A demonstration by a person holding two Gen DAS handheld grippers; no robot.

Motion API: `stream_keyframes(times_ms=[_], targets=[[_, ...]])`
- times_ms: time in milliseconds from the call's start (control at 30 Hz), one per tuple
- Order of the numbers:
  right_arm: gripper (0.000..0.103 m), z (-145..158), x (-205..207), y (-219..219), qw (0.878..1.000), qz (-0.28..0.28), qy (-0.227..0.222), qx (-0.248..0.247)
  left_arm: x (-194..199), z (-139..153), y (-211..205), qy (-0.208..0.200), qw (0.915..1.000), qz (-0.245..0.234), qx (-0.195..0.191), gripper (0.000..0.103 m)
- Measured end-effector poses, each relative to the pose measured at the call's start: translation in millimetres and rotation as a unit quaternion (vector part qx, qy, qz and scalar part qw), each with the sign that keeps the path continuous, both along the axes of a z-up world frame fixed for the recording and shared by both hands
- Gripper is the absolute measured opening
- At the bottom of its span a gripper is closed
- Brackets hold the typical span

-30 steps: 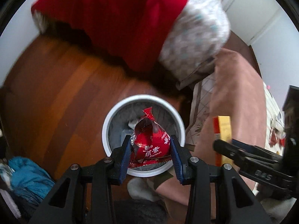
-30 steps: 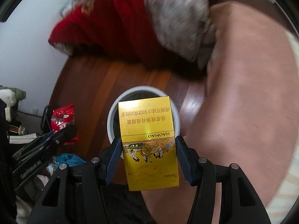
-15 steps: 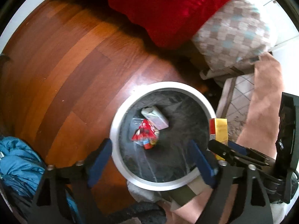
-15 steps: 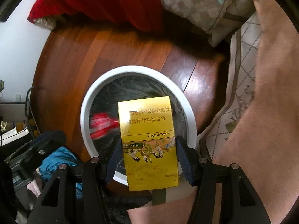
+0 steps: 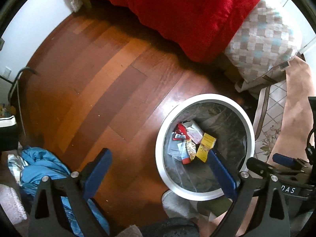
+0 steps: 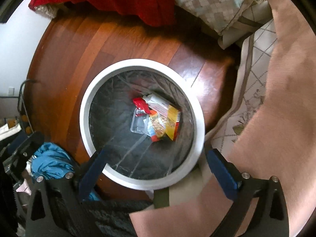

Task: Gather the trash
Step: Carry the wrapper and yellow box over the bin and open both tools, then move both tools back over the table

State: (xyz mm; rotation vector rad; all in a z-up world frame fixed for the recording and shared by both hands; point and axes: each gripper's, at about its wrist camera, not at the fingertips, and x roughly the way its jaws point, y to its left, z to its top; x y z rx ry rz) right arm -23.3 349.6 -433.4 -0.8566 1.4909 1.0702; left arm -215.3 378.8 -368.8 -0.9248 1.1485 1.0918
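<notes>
Both tongs, left point(image 5: 158, 169) and right point(image 6: 156, 167), have just sprung wide and empty above the bin point(image 6: 142, 65), where a yellow box point(image 6: 173, 122) and red wrapper point(image 6: 141, 103) lie discarded.

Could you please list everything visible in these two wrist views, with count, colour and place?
bin: one, white rim, dark liner, on the floor
yellow box: one, yellow, in the bin
red wrapper: one, red, in the bin beside the box
other trash: several pieces, clear, white and printed, in the bin
floor: brown wood
red blanket: one, hanging over the floor beyond the bin
checked bedding: one, beige and pale blue, beside the blanket
blue cloth: one, on the floor away from the bin
left gripper: black with blue pads, open, empty
right gripper: black with blue pads, open, empty, above the bin
</notes>
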Motion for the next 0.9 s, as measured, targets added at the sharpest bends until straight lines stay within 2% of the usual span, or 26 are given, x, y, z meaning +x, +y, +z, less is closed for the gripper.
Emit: stream_keyframes(times_ms=[167,567,700,900], targets=[[0.103,23.2,-10.4,-20.3,0.999,0.020,-0.026,0.006,0.0,15.0,-15.2,0.005,0.9998,-0.003,0.021,0.099],[0.103,88.2,-8.0,-53.1,0.997,0.003,-0.040,0.061,-2.8,66.4,-46.8,-0.001,0.9975,-0.007,0.070,0.099],[0.103,112.1,-8.1,-67.2,0.996,-0.007,-0.035,0.086,-5.0,90.9,-60.4,-0.009,0.9959,-0.008,0.090,0.099],[0.103,164.5,-4.3,-98.7,0.989,-0.025,-0.032,0.142,0.0,138.9,-87.0,-0.006,0.9908,-0.013,0.135,0.099]])
